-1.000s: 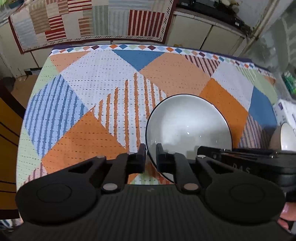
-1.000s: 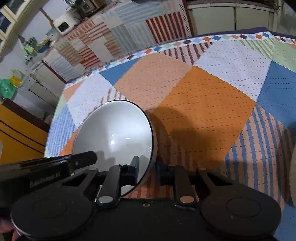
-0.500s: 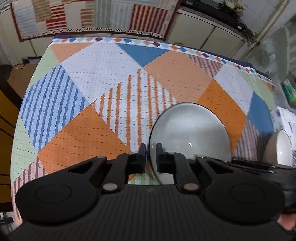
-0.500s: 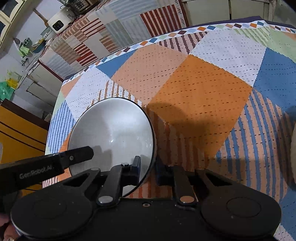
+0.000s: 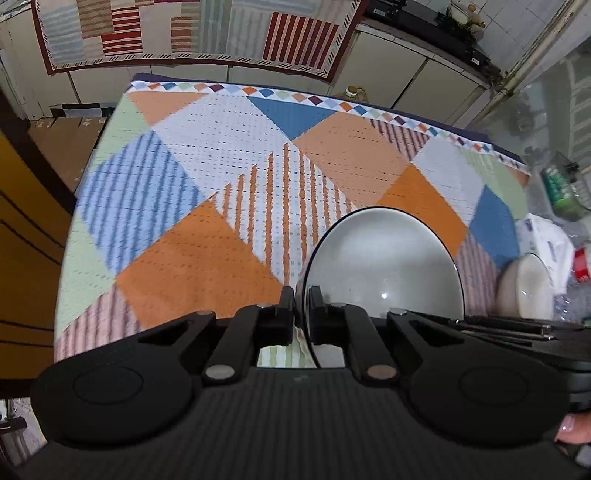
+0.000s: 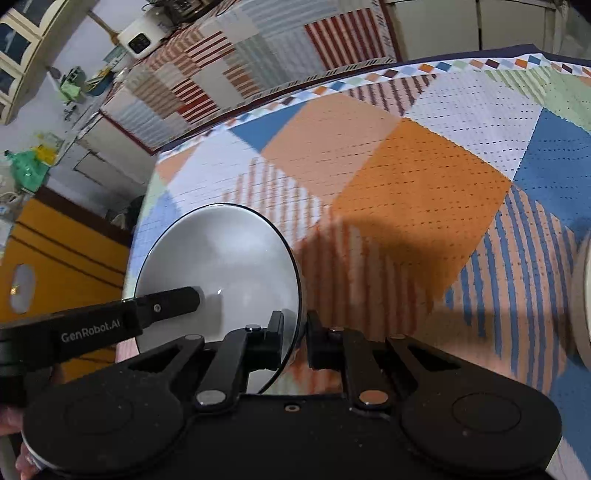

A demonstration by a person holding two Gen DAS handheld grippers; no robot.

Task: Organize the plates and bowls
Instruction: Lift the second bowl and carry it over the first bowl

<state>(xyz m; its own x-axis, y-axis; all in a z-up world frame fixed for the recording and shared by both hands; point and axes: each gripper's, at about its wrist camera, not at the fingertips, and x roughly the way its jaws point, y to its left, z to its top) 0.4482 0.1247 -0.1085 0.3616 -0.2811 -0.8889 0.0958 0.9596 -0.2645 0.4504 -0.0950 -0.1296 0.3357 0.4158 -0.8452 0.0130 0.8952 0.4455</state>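
Patchwork cloth (image 5: pixel 229 177) in orange, blue, white and pale green diamonds covers the whole surface under you, with a border of small coloured diamonds along its far edge. Beyond that edge a second striped patchwork cloth (image 5: pixel 192 33) hangs over pale cabinet doors.

Above the patchwork cloth you hold the round grey-white bowl with a thin black rim (image 5: pixel 384 269) between both tools — it sits tilted, its hollow facing the cameras. Your left claw (image 5: pixel 301 306) is clamped tight on the rim at the bowl's left side, one finger outside the wall and one inside, the rim pinched between the pads. Your right claw (image 6: pixel 295 332) grips the opposite side of the same rim; its jaws are closing, with the bowl's wall between them and the pads against it. In the right wrist view the left tool's black finger marked with white lettering (image 6: pixel 110 321) reaches across the bowl's hollow.

Off to the right, near the edge of the surface, a second cream-white bowl (image 5: pixel 528 288) rests well apart from the one you hold. Beside it lie white packaging and clutter, too blurred to make out.

Smallest of all — a fingertip (image 5: pixel 570 430) shows at the lower right corner of the left wrist view.
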